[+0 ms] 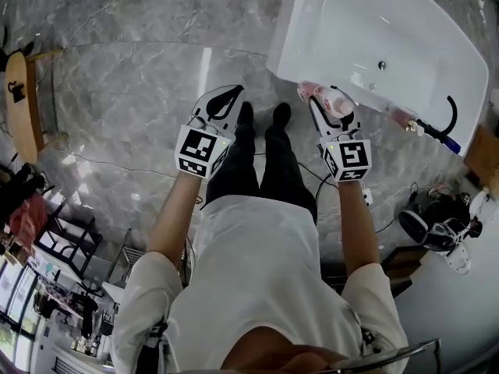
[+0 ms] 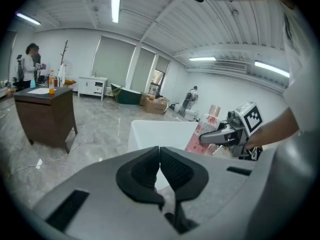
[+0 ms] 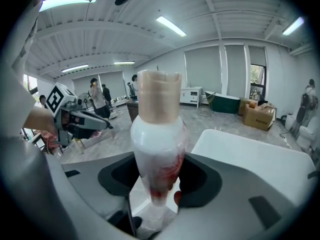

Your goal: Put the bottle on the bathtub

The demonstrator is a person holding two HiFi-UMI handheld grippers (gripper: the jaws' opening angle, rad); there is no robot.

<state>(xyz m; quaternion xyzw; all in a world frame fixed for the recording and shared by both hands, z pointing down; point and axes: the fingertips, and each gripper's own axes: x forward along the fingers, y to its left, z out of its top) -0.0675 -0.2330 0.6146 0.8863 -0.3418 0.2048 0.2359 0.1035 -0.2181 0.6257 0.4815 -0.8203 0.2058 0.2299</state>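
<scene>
1. Bottle (image 3: 157,134), white with pink print and a beige cap, sits between the jaws of your right gripper (image 3: 159,184), which pinch its body from both sides.
2. In the head view it is at the near corner of the bathtub (image 1: 366,22), over the rim's edge. You cannot tell whether it touches the rim.
3. Your left gripper (image 2: 160,171) has its jaws pressed together with nothing between them. It is over the marble floor (image 1: 140,92), apart from the tub.
</scene>
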